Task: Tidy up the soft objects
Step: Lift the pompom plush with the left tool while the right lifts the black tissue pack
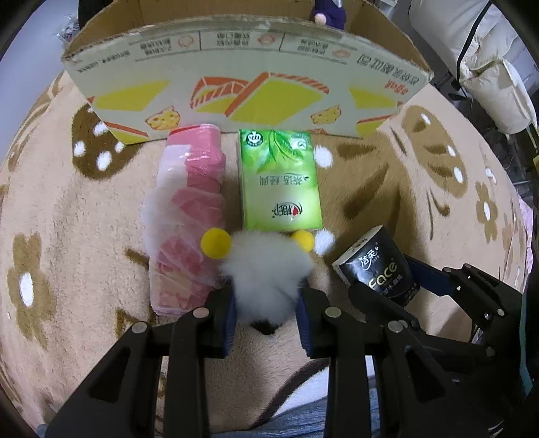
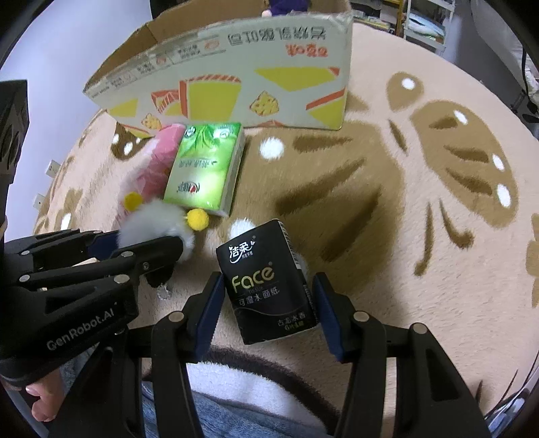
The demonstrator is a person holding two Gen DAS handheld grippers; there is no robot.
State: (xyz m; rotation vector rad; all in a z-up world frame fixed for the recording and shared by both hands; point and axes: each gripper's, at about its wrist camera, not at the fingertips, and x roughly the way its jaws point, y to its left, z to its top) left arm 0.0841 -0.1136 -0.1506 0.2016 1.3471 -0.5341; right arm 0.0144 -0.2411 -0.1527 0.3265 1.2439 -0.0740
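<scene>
My left gripper is closed around a white fluffy toy with yellow pompoms, on the rug. My right gripper has its jaws on both sides of a black "Face" tissue pack, which stands tilted on the rug; a small gap shows at each side. The black pack also shows in the left wrist view. A green tissue pack and a pink plastic-wrapped pack lie side by side before an open cardboard box. The fluffy toy also shows in the right wrist view.
The beige rug has brown flower and butterfly patterns. A purple plush toy sits inside the box. White bags lie at the far right. A grey garment lies at the rug's near edge.
</scene>
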